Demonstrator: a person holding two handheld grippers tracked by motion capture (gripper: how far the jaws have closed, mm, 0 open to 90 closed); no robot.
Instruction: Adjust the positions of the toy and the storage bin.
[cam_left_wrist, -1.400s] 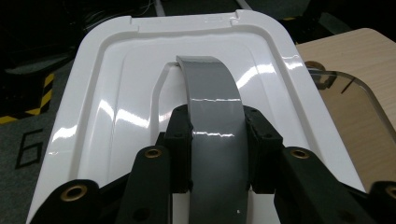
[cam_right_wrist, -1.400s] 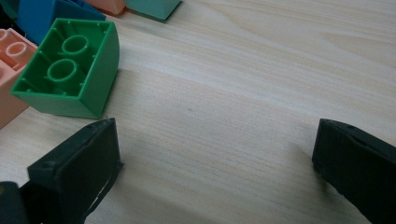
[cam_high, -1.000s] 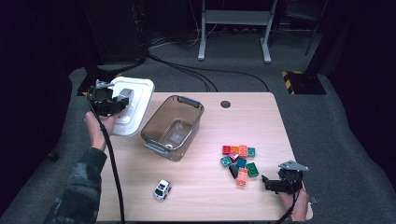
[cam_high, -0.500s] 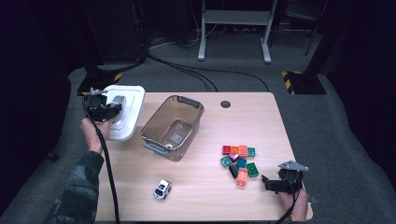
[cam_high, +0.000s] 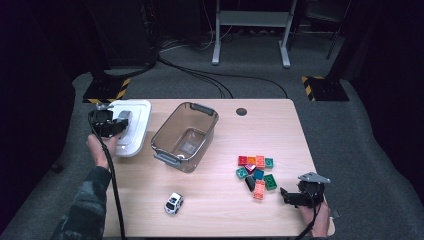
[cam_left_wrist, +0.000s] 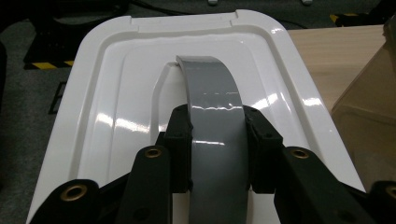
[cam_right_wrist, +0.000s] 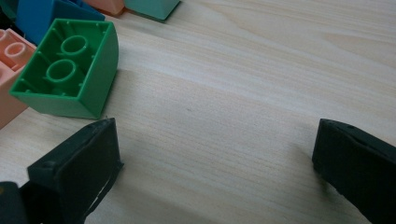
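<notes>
Jaws of my right gripper (cam_high: 286, 196) stand wide apart near the table's (cam_high: 220, 220) front right corner, resting low over bare wood with nothing between them. In the right gripper view a green brick (cam_right_wrist: 70, 70) lies on its side just beyond my left-hand jaw, close but not touching it, its hollow underside facing the camera. It belongs to a loose cluster of coloured bricks (cam_high: 256, 172), red, orange, teal, blue and green, lying just beside that gripper toward the table's middle.

Nearer the front edge, well apart from the bricks, a small white toy car (cam_high: 173, 203) sits alone on the wood.

Past the car, around the middle of the table, a clear plastic bin (cam_high: 186, 135) stands upright and open, a grey latch handle at each short end.

To the left of the bin, at the table's far left corner, lies the white lid (cam_high: 134, 131), partly overhanging the edge. My left gripper (cam_high: 119, 126) is clamped on the lid's grey handle (cam_left_wrist: 217, 121): in the left gripper view the two pads press against either side of the grey strap, which arches up off the glossy white surface between them. My left hand (cam_high: 100, 150) sits just off the table's left edge behind that gripper.
</notes>
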